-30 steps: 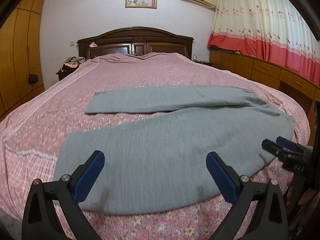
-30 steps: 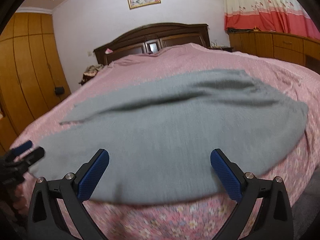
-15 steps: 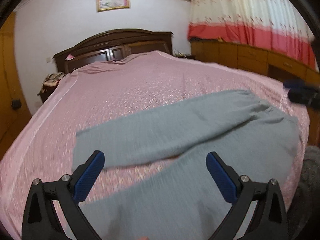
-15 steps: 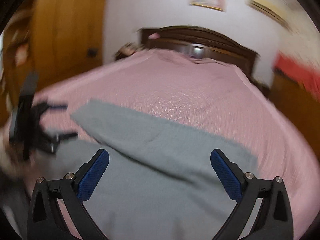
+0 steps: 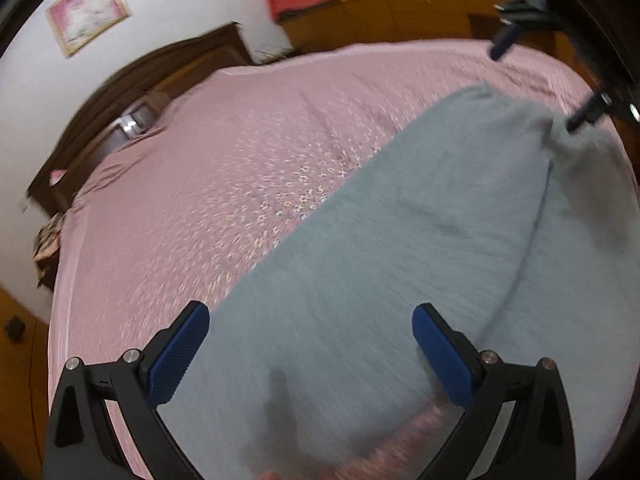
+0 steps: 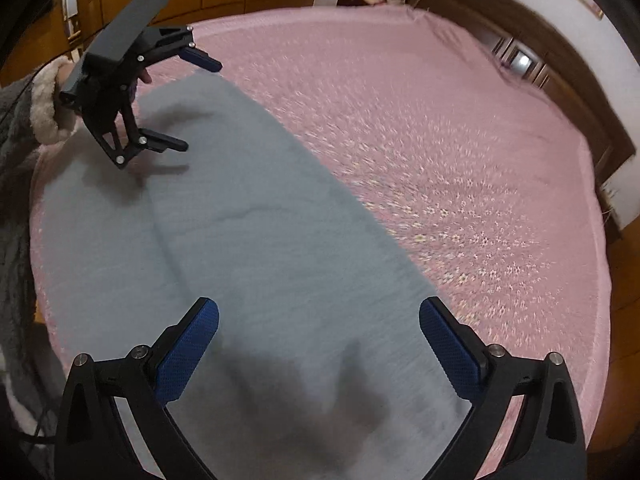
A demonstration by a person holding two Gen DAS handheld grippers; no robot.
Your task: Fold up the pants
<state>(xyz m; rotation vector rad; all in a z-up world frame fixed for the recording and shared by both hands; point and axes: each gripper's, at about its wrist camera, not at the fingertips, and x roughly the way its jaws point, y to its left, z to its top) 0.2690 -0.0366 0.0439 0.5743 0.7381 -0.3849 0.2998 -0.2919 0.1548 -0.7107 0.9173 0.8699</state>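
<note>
Above the grey pants (image 5: pixel 400 248) on the pink bed (image 5: pixel 224 168), both tools gape apart, holding nothing

No readable text anywhere.

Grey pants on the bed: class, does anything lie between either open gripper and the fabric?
Nothing visible does. The grey pants lie bare on the pink bedspread, directly below the open left gripper and the open right gripper.
</note>
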